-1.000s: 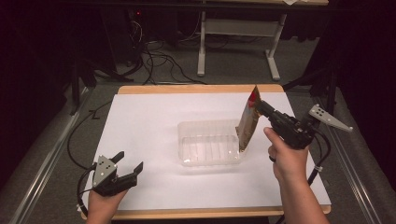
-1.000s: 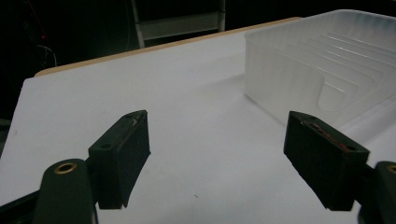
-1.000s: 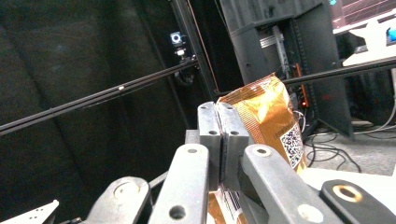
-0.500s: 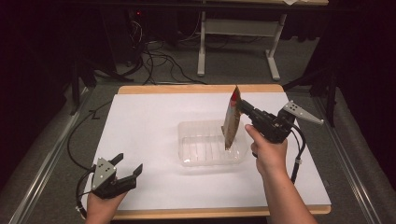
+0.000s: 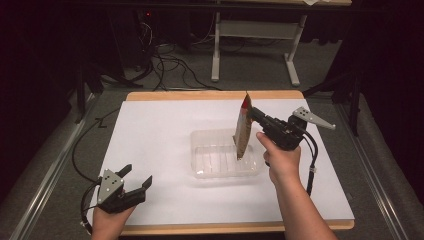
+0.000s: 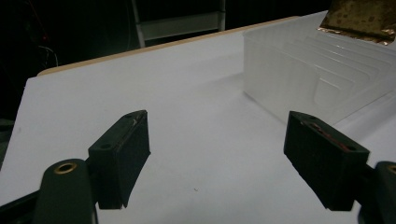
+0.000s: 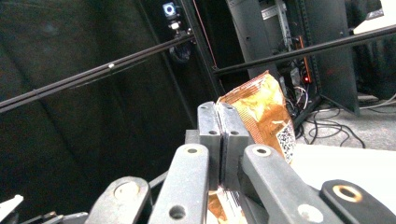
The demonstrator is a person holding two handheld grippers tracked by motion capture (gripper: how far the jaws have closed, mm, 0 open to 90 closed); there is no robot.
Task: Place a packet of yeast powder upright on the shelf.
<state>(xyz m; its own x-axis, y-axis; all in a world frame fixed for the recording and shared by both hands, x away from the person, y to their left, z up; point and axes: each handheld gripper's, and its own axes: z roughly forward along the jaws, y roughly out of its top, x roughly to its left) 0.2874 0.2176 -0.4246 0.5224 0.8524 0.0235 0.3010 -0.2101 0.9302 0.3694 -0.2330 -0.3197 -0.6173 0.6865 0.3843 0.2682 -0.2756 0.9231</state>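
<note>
My right gripper [image 5: 252,114] is shut on the top of a gold and red snack bag [image 5: 242,131], which hangs upright over a clear plastic tray [image 5: 205,145] in the middle of the white table. The bag's lower end reaches into the tray's right part. In the right gripper view the jaws [image 7: 217,122] are pressed together on the orange foil bag [image 7: 261,112]. My left gripper [image 5: 135,179] rests open near the table's front left corner, nothing between its fingers [image 6: 122,154]. The left gripper view has the tray [image 6: 299,70] ahead to the right, with the bag's bottom edge [image 6: 359,18] above it.
The white sheet [image 5: 160,140] covers a wooden-edged table. Behind it lie cables [image 5: 170,70] on the floor and a white desk frame [image 5: 250,35]. Metal rails run along both sides of the table.
My right gripper has carried the bag leftward, from the tray's right rim to above its inside. The left gripper has stayed put.
</note>
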